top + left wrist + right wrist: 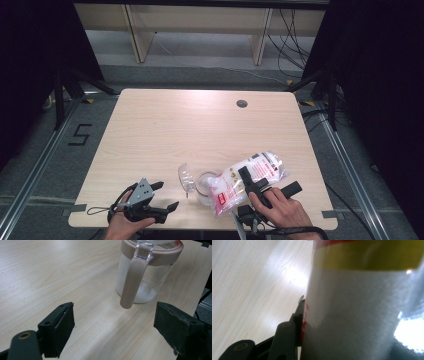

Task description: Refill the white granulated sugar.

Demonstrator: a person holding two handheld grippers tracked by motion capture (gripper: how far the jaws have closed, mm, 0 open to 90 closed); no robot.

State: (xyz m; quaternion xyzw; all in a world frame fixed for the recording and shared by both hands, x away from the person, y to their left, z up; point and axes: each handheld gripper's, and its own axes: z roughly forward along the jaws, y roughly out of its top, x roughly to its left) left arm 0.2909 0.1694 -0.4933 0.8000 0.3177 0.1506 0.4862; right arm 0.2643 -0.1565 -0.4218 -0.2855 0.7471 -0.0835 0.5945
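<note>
Dark curtains and grey floor ring my pale wooden table [165,125], which carries a round cable hole [242,103] near its far edge. Close to the near edge stands a clear jar [202,184] with a brownish rim, its lid [186,176] flipped open toward my left. From the left gripper view I see its handle [131,282] hanging down the side and white grains in the bottom. My left gripper [160,197] rests on the table left of the jar, well short of it, jaws spread wide with nothing between them. My right gripper [257,184] clamps a plastic bag [250,175] of white grains, with red and yellow print, tilted so its lower end sits at the jar's mouth.
</note>
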